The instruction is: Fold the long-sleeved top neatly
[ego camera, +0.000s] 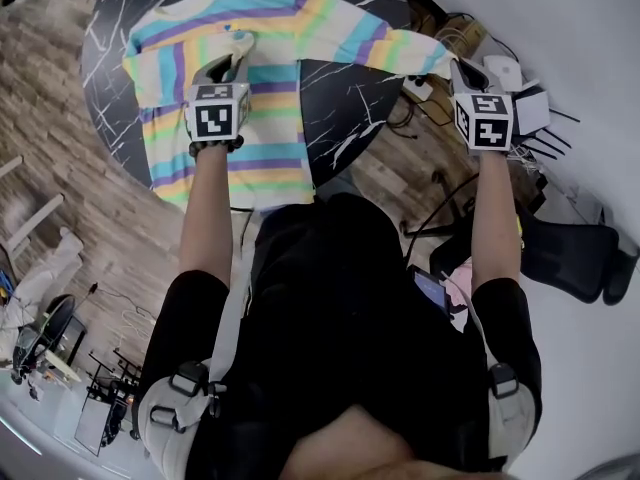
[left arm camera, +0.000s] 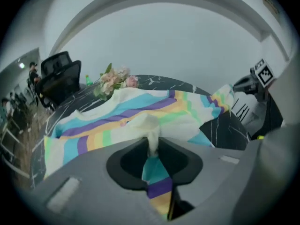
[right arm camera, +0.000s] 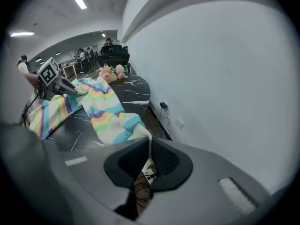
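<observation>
The pastel-striped long-sleeved top (ego camera: 270, 78) lies spread on a round black marble table (ego camera: 340, 98). My left gripper (ego camera: 238, 48) hangs over the top's chest, shut on a bunched white edge of the fabric (left arm camera: 149, 125), which looks like a cuff. Striped cloth shows under its jaws (left arm camera: 151, 146). My right gripper (ego camera: 455, 68) is off the table's right edge, shut on the end of the right sleeve (right arm camera: 112, 121). The sleeve stretches from the body to its jaws (right arm camera: 149, 149). Each gripper shows in the other's view: the right gripper (left arm camera: 243, 84) and the left gripper (right arm camera: 65, 88).
A bunch of flowers (left arm camera: 115, 81) stands at the table's far side. A black office chair (ego camera: 570, 258) stands on the floor at the right, another chair (left arm camera: 58, 78) beyond the table. Cables and a power strip (ego camera: 420, 88) lie below the right edge. A white wall runs close along the right.
</observation>
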`<state>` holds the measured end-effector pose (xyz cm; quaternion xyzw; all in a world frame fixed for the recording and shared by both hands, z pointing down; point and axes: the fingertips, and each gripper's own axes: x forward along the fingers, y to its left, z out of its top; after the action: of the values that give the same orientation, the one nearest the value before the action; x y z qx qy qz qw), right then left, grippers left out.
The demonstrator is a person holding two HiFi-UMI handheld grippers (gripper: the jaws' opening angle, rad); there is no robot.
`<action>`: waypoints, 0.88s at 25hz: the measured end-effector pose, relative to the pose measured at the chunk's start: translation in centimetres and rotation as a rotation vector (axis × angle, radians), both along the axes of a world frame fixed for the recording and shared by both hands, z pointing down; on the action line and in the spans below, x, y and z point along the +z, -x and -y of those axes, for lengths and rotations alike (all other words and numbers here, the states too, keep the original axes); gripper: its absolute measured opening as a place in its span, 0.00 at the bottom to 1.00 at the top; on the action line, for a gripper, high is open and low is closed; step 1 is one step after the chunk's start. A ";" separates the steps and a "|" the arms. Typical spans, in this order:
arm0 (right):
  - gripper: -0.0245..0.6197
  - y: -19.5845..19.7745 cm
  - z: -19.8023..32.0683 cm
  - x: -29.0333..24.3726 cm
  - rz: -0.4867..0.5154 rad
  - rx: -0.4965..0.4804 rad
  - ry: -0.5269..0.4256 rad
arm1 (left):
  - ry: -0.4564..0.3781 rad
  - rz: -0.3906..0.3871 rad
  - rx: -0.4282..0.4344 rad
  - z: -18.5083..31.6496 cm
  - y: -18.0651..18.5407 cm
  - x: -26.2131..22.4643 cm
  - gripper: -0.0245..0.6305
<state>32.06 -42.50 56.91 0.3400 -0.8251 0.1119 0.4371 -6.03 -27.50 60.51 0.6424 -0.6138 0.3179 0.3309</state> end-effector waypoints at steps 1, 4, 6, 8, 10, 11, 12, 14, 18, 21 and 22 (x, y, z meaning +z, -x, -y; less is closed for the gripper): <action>0.07 0.0 -0.2 0.0 0.000 0.000 0.000 | 0.000 0.044 0.038 0.1 -0.4 0.0 0.16; 0.07 0.0 -0.7 0.1 -0.001 -0.001 0.001 | 0.004 0.126 0.131 -0.2 -2.1 0.4 0.18; 0.07 -0.2 -0.9 0.2 -0.001 0.001 0.002 | 0.008 0.166 0.203 -0.5 -3.6 0.5 0.25; 0.07 -0.2 -1.0 0.1 -0.001 0.006 0.001 | 0.003 0.180 0.272 -0.9 -5.3 0.5 0.25; 0.07 -0.3 -1.0 0.0 0.000 0.010 -0.003 | -0.007 0.153 0.328 -1.2 -7.1 0.5 0.26; 0.07 -0.2 -1.1 -0.1 0.001 0.012 -0.005 | -0.009 0.137 0.350 -1.3 -8.0 0.6 0.26; 0.07 -0.2 -1.1 -0.2 0.001 0.013 -0.007 | -0.009 0.122 0.367 -1.5 -8.7 0.7 0.26; 0.07 0.1 -1.1 -0.3 -0.002 0.013 -0.011 | -0.013 0.096 0.383 -1.9 -9.5 0.6 0.26; 0.07 1.0 -1.0 -1.2 -0.001 0.023 -0.020 | -0.026 0.057 0.384 -2.9 -9.7 0.3 0.26; 0.07 2.6 -1.1 -2.5 0.012 0.024 -0.034 | -0.033 0.036 0.378 -3.5 -8.8 0.0 0.26; 0.07 3.4 -1.3 -3.1 0.021 0.023 -0.035 | -0.035 0.030 0.377 -3.9 -8.4 -0.1 0.26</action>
<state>28.66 -41.22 53.85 0.3558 -0.8276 0.1060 0.4210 2.40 -23.62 60.38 0.7468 -0.4929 0.3731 0.2452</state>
